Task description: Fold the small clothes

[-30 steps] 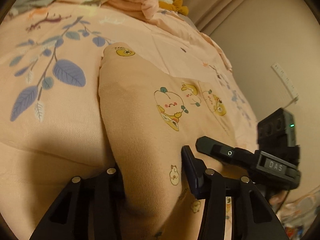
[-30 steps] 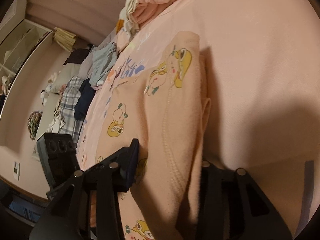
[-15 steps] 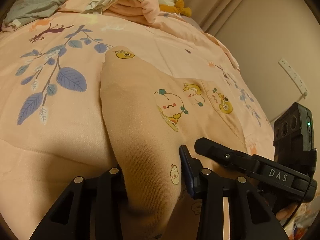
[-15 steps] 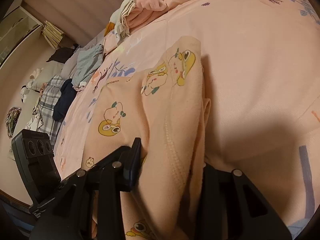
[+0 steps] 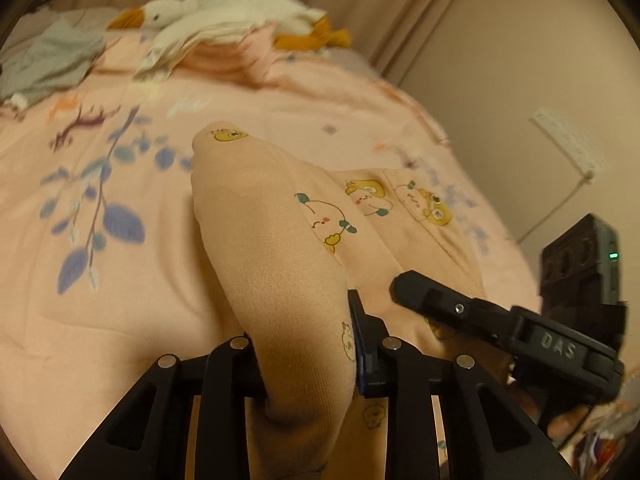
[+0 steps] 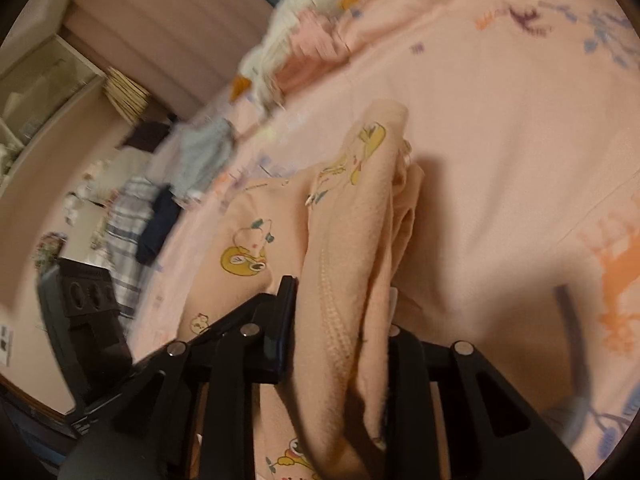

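Note:
A small peach garment with cartoon prints is lifted off the pink bedspread, stretched between both grippers. My left gripper is shut on its near left edge. My right gripper is shut on the opposite bunched edge of the garment. The right gripper also shows at the right of the left wrist view. The left gripper shows at the lower left of the right wrist view. The far end of the garment still rests on the bed.
A pile of clothes with a white goose plush lies at the head of the bed. Grey clothing lies far left. A wall with a power strip is at the right. A shelf and scattered clothes lie off the bed.
Both grippers have risen with the garment, lifting its near end higher off the bedspread. More of the bed's head and the plush has come into view. Both grips held.

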A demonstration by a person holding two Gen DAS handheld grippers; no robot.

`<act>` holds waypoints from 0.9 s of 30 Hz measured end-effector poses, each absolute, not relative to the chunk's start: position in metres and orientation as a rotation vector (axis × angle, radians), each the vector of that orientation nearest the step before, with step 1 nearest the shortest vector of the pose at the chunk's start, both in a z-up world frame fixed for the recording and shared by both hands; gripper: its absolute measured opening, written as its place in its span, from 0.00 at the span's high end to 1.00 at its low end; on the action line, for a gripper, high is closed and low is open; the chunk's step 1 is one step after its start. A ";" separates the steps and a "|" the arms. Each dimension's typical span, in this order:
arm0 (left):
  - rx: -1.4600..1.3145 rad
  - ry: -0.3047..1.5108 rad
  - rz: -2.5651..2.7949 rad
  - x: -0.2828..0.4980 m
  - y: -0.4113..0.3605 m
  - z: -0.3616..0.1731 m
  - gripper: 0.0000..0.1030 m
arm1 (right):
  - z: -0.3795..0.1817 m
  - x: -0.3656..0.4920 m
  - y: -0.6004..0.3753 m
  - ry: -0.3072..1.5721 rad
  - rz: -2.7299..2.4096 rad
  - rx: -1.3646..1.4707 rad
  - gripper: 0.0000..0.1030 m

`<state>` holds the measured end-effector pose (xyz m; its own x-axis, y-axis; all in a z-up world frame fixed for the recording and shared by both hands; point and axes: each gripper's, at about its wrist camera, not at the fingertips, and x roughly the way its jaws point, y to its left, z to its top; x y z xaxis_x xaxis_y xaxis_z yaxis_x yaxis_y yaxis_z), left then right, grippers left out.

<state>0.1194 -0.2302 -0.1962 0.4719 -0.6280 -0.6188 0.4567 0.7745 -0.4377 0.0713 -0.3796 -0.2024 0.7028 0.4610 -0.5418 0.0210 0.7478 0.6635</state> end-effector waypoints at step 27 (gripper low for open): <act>-0.248 0.617 -0.770 0.092 -0.171 -0.101 0.74 | -0.093 0.035 -0.348 0.514 0.427 0.637 0.76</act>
<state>0.0921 -0.1715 -0.1008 0.5537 -0.7142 -0.4282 0.5740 0.6999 -0.4251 0.0350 -0.3484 -0.0928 0.7921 0.5215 -0.3173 -0.2169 0.7263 0.6522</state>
